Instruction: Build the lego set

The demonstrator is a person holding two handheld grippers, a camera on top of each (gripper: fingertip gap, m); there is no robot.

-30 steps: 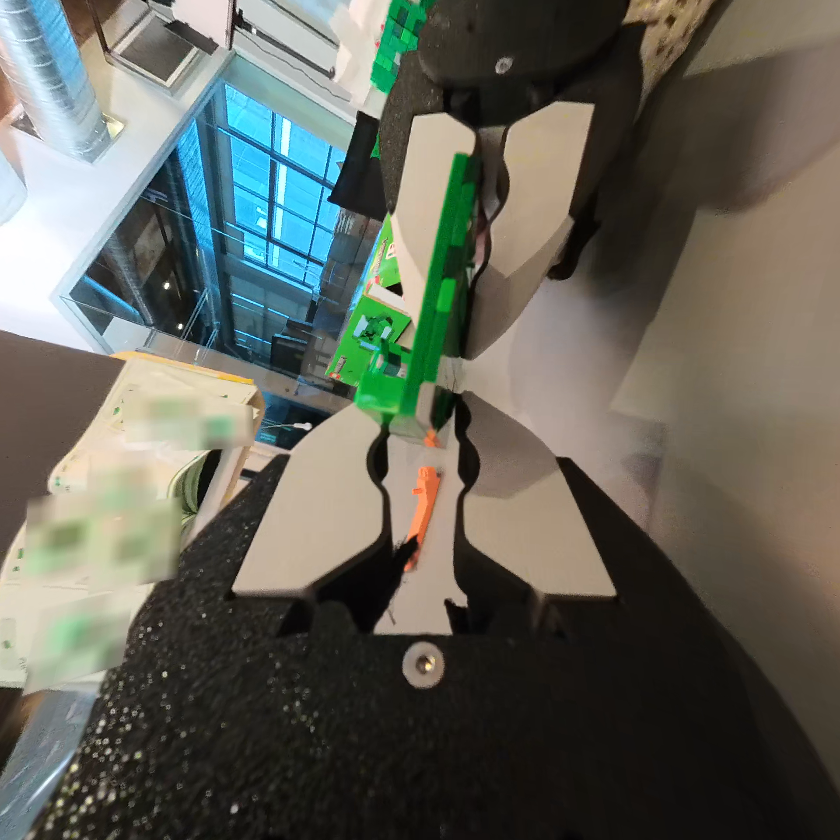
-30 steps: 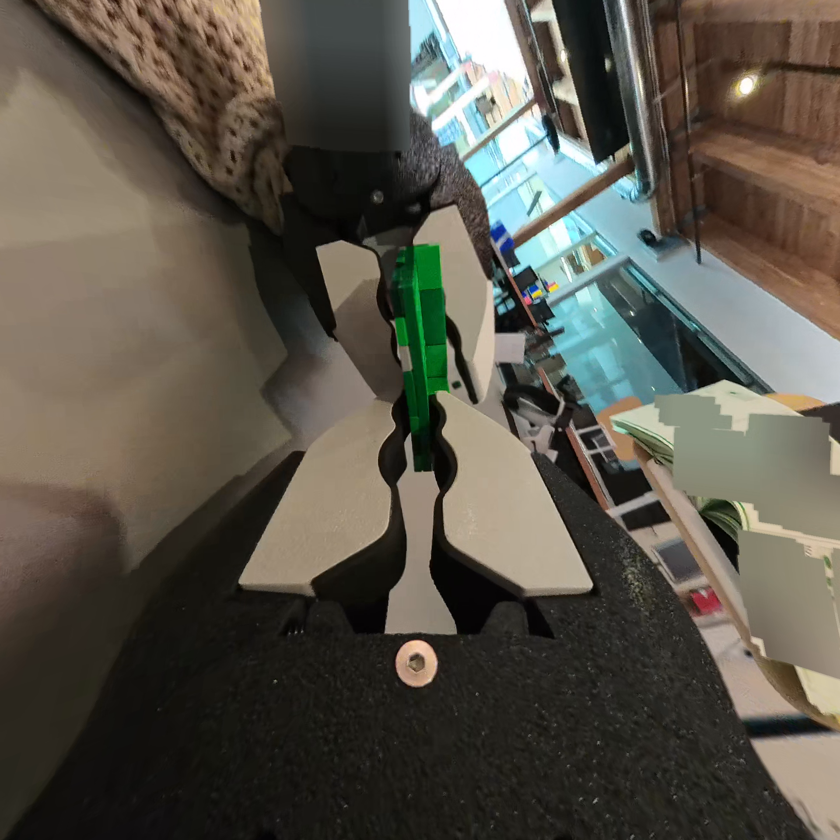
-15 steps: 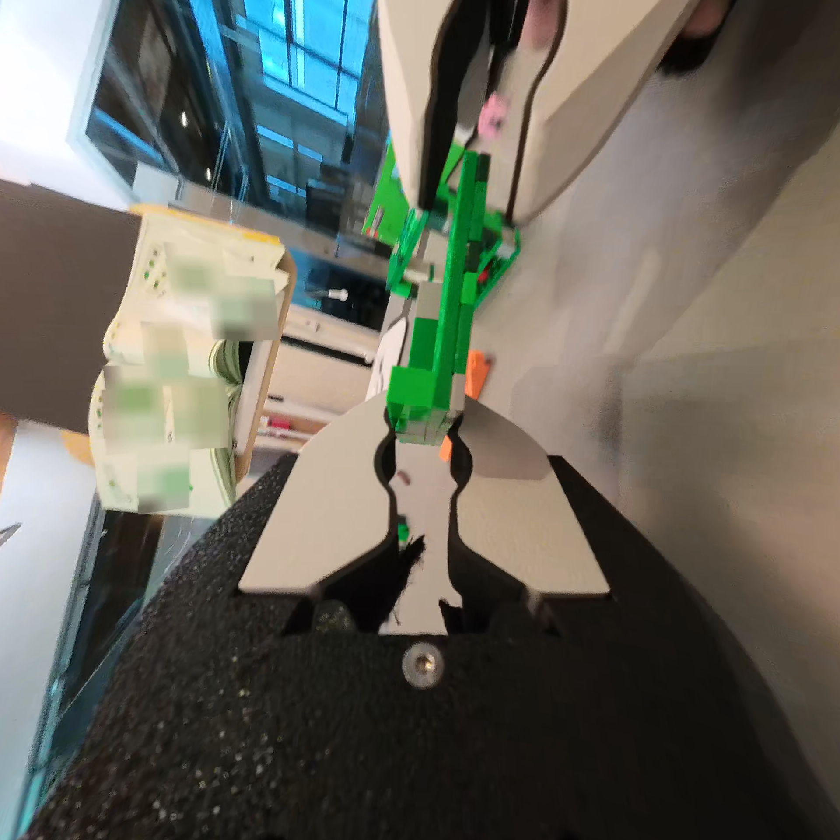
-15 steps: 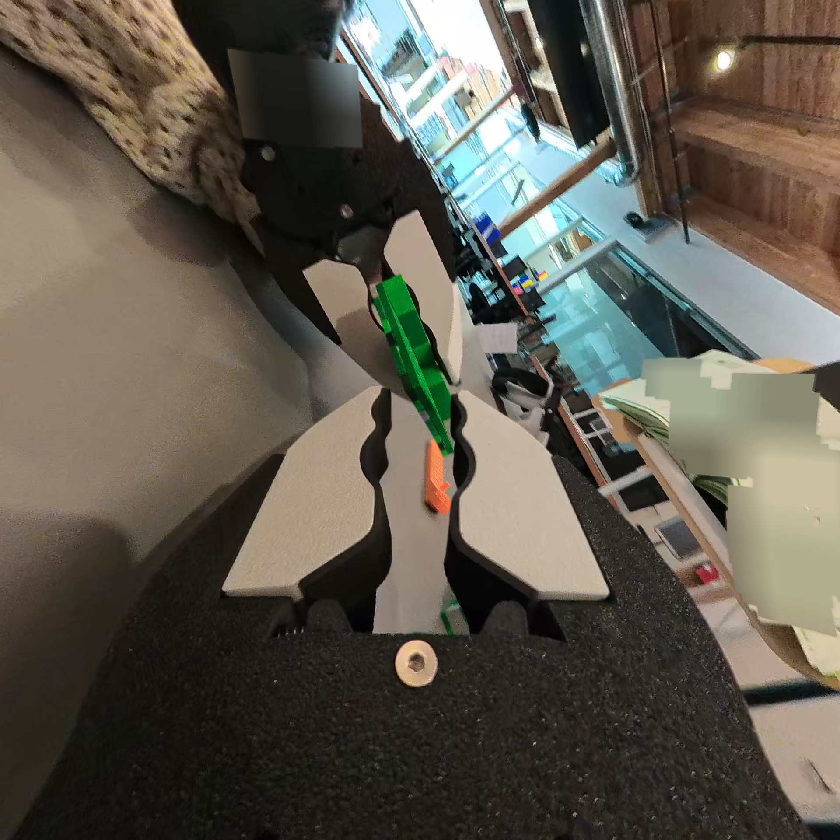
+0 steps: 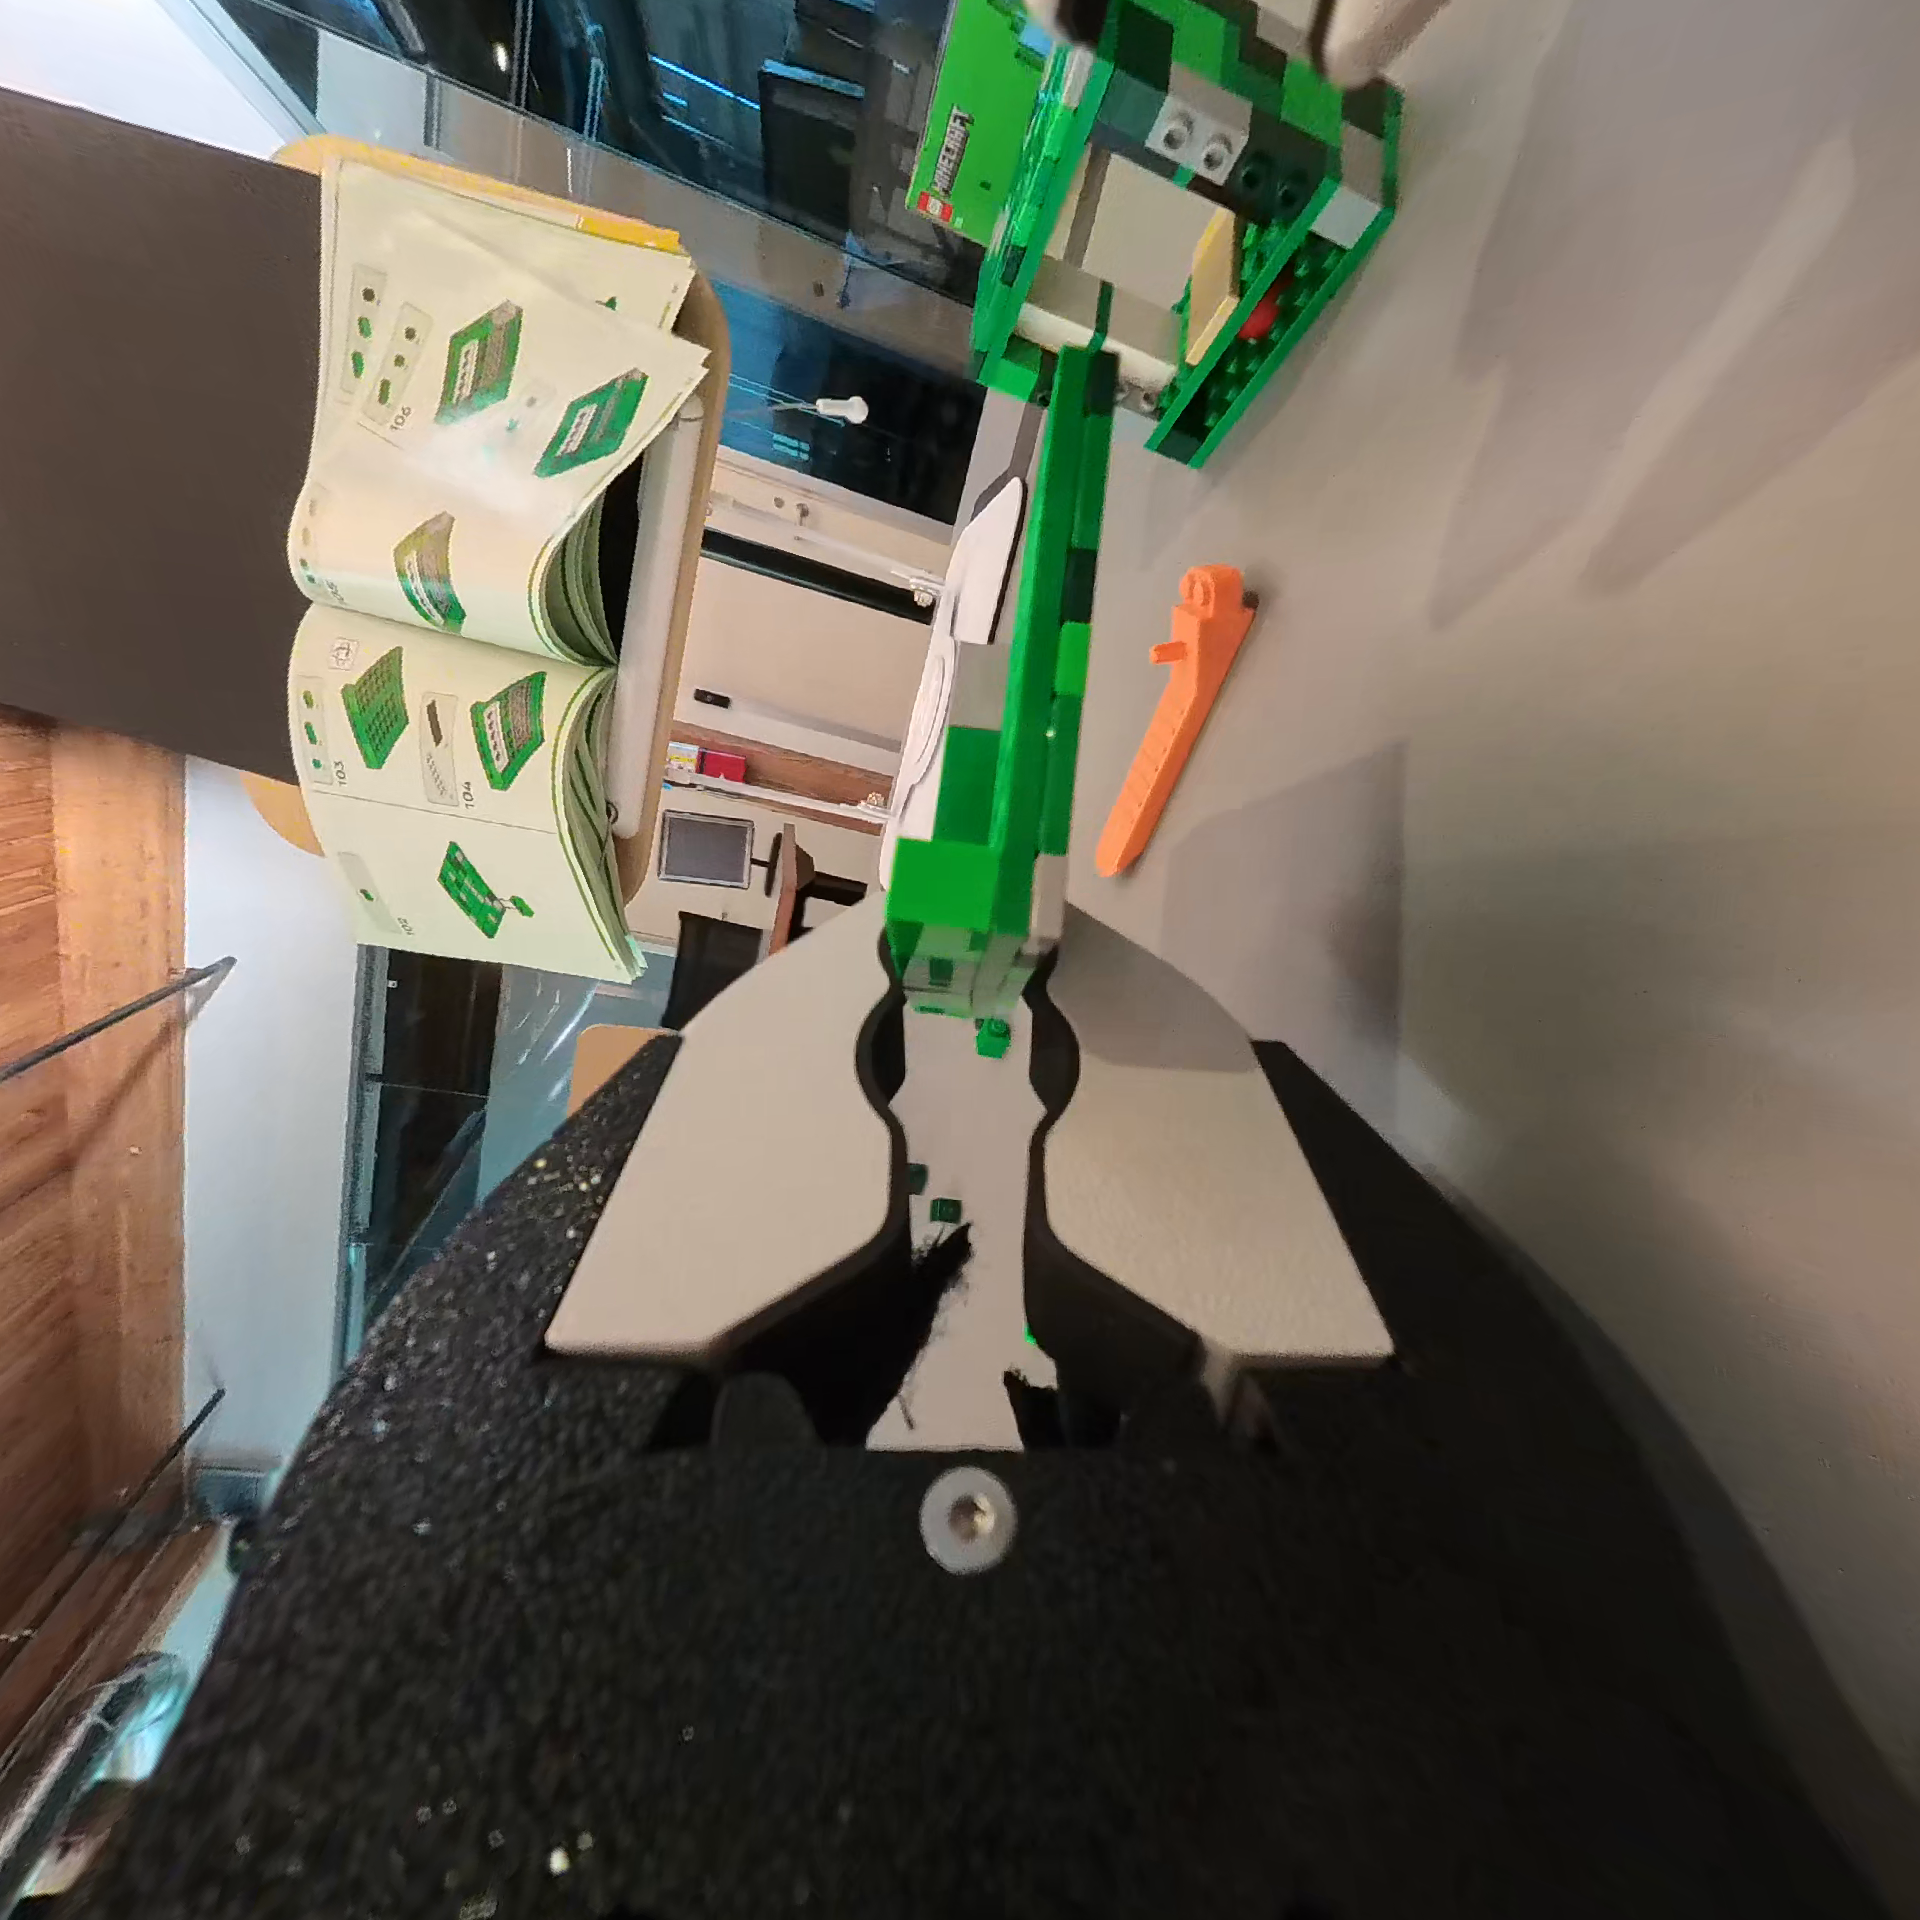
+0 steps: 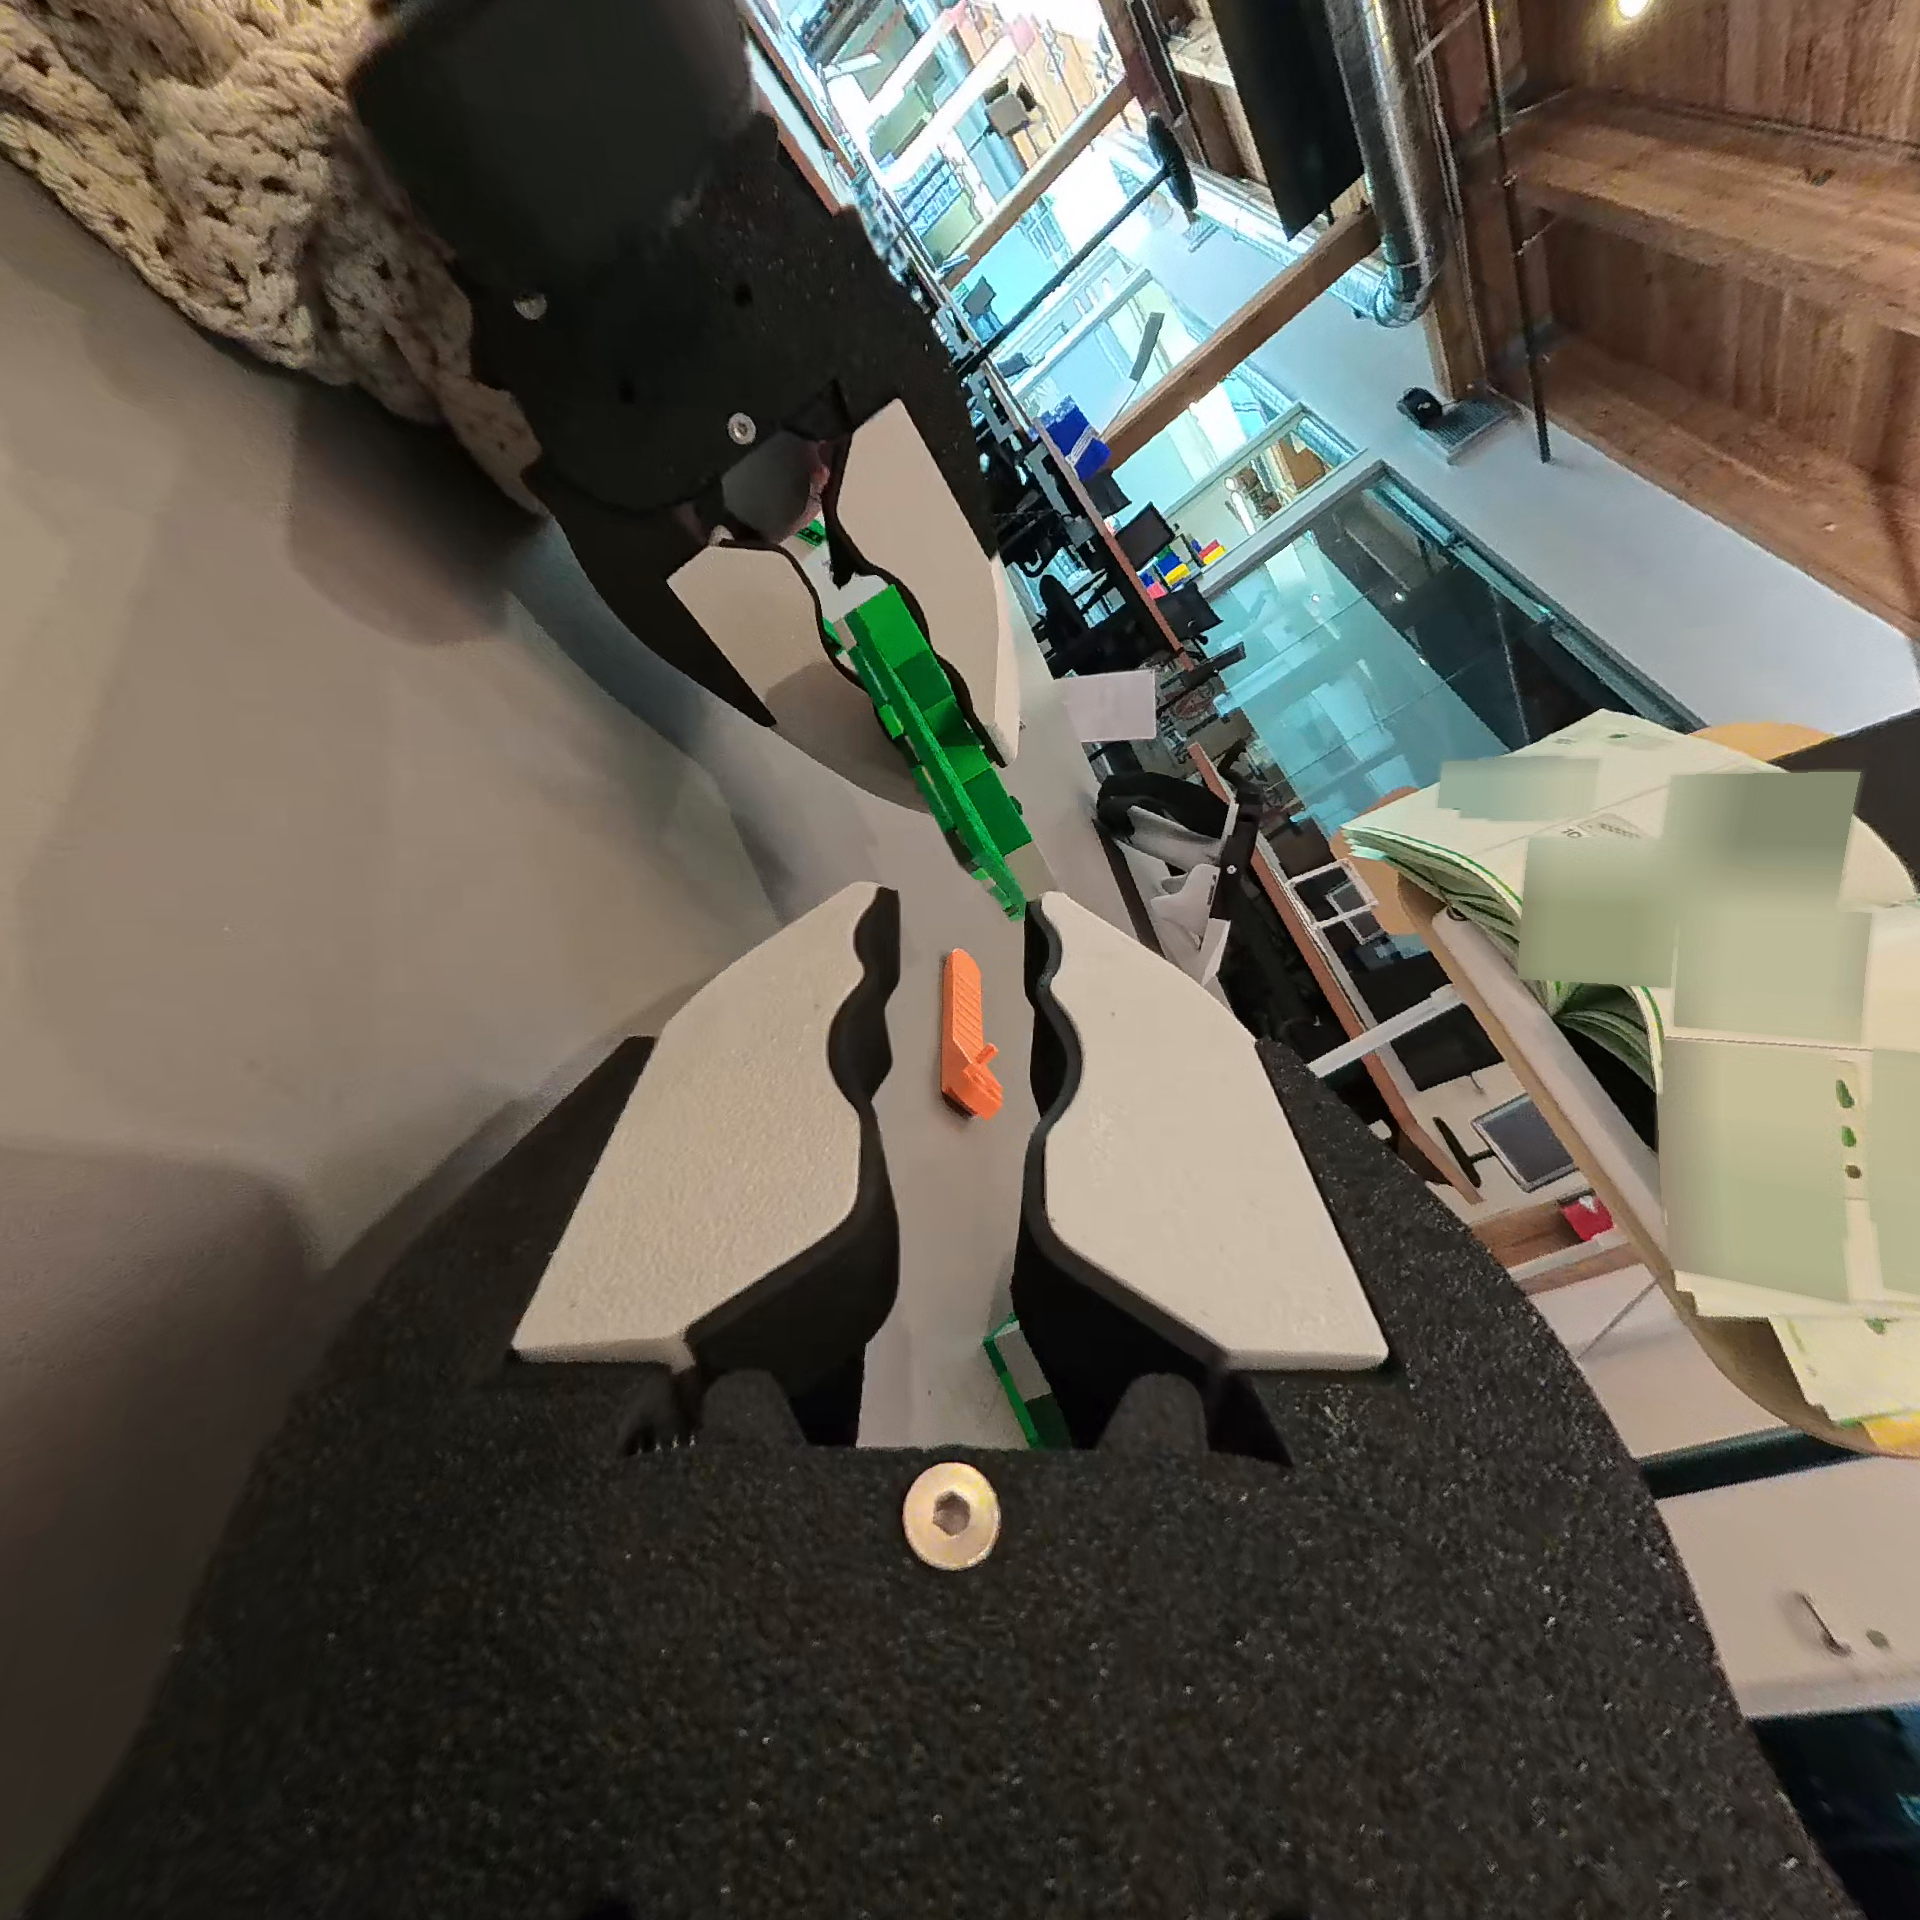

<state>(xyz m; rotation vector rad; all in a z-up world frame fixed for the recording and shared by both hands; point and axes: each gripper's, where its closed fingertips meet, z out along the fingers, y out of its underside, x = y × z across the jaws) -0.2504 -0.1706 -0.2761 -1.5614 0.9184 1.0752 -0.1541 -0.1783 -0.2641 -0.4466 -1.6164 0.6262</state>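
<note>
Though most of the bricks seem to have found their place already, the flat green brick panel [image 5: 1039,675], a long plate with lighter, darker and grey tiles stacked on it, is not yet on the model: it is up in the air above the grey worktop [image 5: 1558,727], seen edge-on, its near end clamped between the pale fingers [image 5: 790,1122] of the left gripper [image 5: 961,997]. The right gripper [image 6: 961,914] has its fingers parted and grasps nothing; in its own view the far end of the panel lies just past the fingertips, close to the right one, and whether it touches I cannot tell.

Beyond the panel sits the partly built green and grey brick box [image 5: 1195,208], a shallow open frame on a green base with a red piece and a tan piece inside. It looks well advanced, walls up and interior stocked, so my guess is the panel is a wall or lid section meant for it. Seating it, and whatever steps follow, remain.

An orange plastic brick separator [image 5: 1174,727] lies flat on the worktop beside the panel, well clear of both grippers. Off to the side, the open paper instruction booklet [image 5: 468,644] rests on a round wooden tray, opened deep into its thick stack of pages, which fits a late stage.
</note>
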